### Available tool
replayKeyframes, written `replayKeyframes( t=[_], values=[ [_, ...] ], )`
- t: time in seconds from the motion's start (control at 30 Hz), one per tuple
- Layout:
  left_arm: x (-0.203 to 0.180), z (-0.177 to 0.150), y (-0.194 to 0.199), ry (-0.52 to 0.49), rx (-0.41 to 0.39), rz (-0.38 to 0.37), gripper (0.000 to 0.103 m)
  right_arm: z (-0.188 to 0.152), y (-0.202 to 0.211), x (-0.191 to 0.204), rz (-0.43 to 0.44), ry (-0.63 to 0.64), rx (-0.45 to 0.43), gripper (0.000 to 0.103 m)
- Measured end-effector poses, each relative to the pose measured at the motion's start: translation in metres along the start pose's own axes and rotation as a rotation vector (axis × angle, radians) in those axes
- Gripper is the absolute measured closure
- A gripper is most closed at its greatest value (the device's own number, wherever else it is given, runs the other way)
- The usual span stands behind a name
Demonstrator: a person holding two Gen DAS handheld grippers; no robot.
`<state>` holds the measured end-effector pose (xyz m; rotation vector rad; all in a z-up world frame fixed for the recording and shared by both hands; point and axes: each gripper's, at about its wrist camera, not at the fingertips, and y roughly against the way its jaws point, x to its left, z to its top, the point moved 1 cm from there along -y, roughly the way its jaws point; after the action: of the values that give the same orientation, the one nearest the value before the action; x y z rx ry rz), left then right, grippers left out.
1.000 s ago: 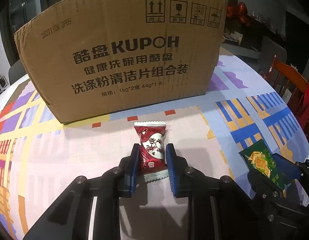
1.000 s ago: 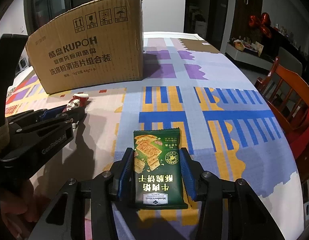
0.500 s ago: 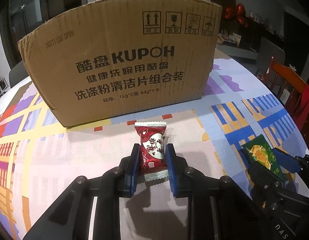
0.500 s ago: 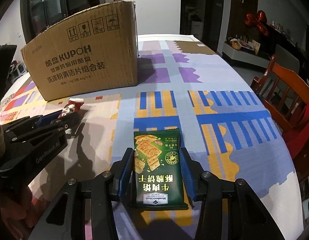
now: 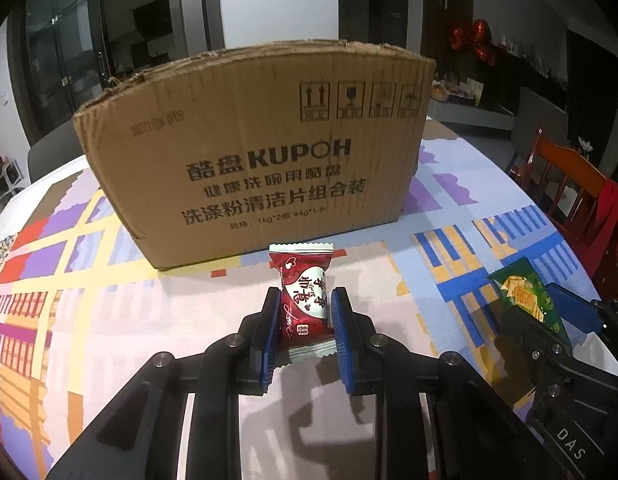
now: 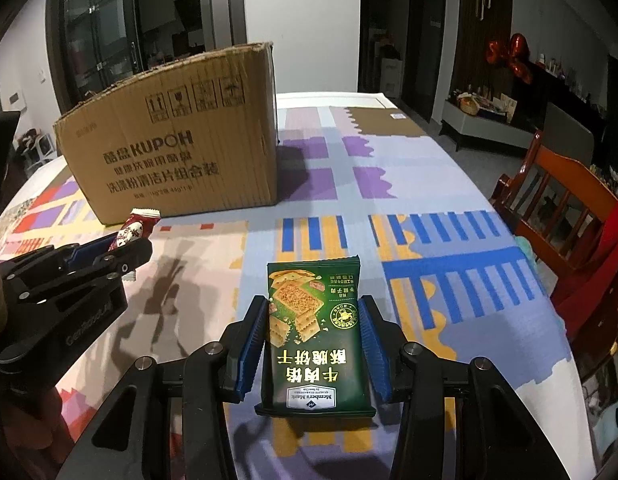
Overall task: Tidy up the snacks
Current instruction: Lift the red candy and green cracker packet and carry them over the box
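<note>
Candy (image 5: 303, 304) sits pinched in the left gripper (image 5: 303, 322), jaws narrow on its wrapper, raised above the surface (image 5: 109, 320) before the box (image 5: 261, 160). Crinkly film could slip free on the lift over that tall wall. Crackers (image 6: 314, 332) ride in the right gripper (image 6: 314, 340), jaws clamping the flat pack's edges; it may buckle or twist out.

Both the left gripper (image 5: 303, 322) and right gripper (image 6: 314, 338) are black-framed, with ribbed blue pads (silver screws at joints).
</note>
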<state>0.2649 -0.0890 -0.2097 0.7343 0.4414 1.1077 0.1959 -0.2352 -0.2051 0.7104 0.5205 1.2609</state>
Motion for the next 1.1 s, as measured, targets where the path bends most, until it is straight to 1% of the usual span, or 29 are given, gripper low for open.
replayKeyframes(
  t=[0.57, 1.1],
  values=[
    [0.008, 0.019, 0.037, 0.018, -0.059, 0.025, 0.077, 0.025, 0.032, 0.009, 0.022, 0.018, -0.074, 0.056],
    [0.025, 0.045, 0.069, 0.038, -0.121, 0.06, 0.077, 0.067, 0.057, 0.02, 0.053, 0.039, -0.164, 0.056]
  ],
)
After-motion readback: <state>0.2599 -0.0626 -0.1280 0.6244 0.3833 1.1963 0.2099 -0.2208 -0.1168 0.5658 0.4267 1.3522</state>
